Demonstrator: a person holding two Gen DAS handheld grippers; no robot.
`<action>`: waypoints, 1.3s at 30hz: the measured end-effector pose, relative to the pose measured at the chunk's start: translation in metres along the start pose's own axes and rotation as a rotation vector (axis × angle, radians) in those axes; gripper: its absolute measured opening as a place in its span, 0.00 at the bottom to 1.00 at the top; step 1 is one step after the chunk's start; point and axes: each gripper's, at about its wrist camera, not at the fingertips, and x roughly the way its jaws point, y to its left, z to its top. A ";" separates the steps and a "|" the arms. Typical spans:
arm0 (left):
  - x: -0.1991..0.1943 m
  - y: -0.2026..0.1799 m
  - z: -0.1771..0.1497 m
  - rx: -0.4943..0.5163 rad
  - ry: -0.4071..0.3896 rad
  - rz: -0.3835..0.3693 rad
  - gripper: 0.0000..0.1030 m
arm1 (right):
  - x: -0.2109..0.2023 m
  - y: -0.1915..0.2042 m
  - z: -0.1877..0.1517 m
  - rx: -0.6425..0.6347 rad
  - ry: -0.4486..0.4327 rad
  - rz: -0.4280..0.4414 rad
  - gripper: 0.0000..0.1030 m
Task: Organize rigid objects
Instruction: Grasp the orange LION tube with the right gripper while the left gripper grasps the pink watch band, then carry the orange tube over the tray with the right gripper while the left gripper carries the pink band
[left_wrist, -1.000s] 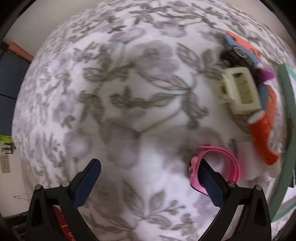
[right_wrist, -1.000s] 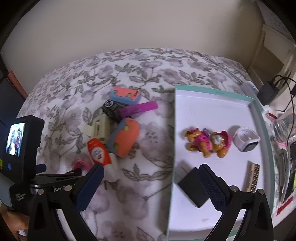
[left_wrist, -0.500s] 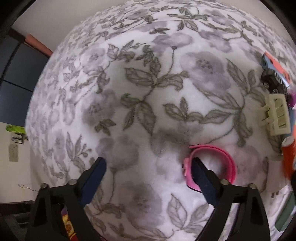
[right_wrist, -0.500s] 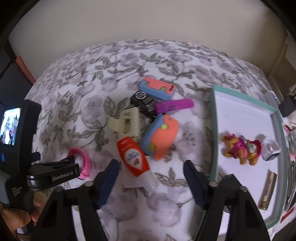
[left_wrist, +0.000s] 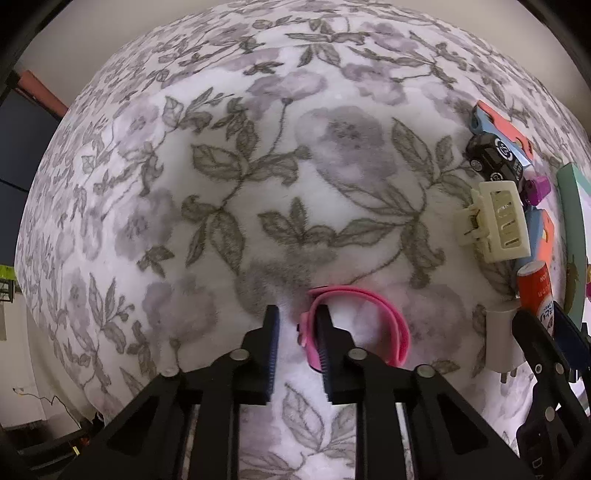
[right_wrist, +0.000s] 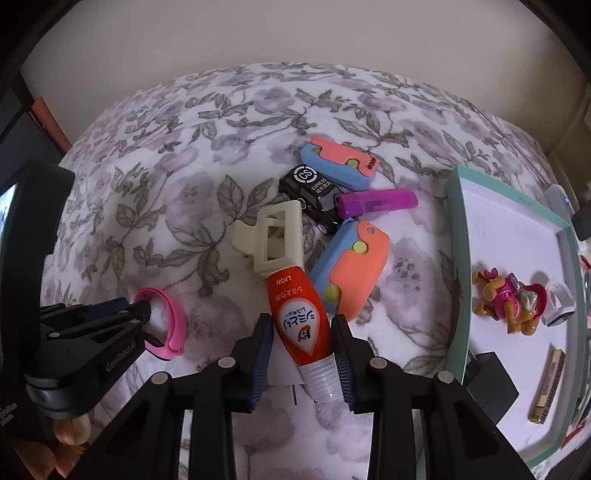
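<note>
We are holding the left gripper (left_wrist: 297, 317) pointing straight down over the floral cloth (left_wrist: 258, 184). Its jaws are drawn in close together. The thick end of the pink wristband (left_wrist: 391, 321) is sitting between the pads and touching the right one, and the rest of the loop is curving away toward 3 o'clock, flat on the cloth. In the right wrist view this same gripper is showing at 9 o'clock, its tips meeting on the near edge of the band.

We are closing the right gripper (right_wrist: 301, 325) around the orange tube (right_wrist: 295, 295). The tube is lying between the two pads with its clear cap toward us. Whether both pads are already pressing on its sides we are finding hard to tell. The tube is resting partly on a small white plug (right_wrist: 282, 369).

The other things are lying in a heap on the cloth, from 12 to 1 o'clock of the tube:
- The cream hair clip (right_wrist: 280, 236) is touching the tube's far end.
- The black toy car (right_wrist: 314, 192) is lying just past the clip.
- The purple stick (right_wrist: 376, 201) is beside the car at 3 o'clock.
- One blue-and-orange case (right_wrist: 343, 162) is behind the car.
- A second blue-and-orange case (right_wrist: 354, 269) is leaning against the tube's right side.

The green-rimmed tray (right_wrist: 456, 258) is standing at 3 o'clock, holding two toy figures (right_wrist: 509, 299).
</note>
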 end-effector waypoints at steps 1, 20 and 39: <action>0.000 -0.002 0.000 -0.003 0.001 -0.008 0.12 | 0.000 -0.001 0.000 0.005 0.001 0.004 0.33; -0.051 0.026 0.008 -0.085 -0.133 -0.168 0.09 | -0.024 -0.038 0.002 0.133 -0.053 0.066 0.33; -0.119 -0.097 -0.007 0.223 -0.284 -0.375 0.09 | -0.062 -0.167 -0.015 0.422 -0.109 -0.050 0.33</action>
